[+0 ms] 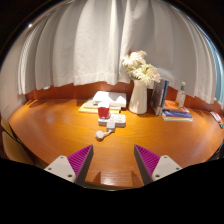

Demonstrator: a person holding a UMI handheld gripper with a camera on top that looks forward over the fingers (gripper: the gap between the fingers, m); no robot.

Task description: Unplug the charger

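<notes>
Gripper was wide apart, nothing between the fingers, hovering above the near part of the wooden table. Pink pads faced inward on both fingers.

Charger, a small white block, sat on the table ahead of the fingers, slightly toward the left finger, well apart from both. Could not tell what it was plugged into; socket and cable details too small. A second small white piece lay just beside it, touching or nearly so, can't tell which.

Just beyond the charger: a red cup, upright, and a small white box right next to it. Behind those, a flat white stack of papers or a tray near the far edge of the table.

To the right of that, a white vase with pale flowers, upright. Beside the vase, upright books, then a flat book lying on the table and a small bottle behind it.

White curtains covered the whole wall behind the table. Dark chair back was at the table's left side.
</notes>
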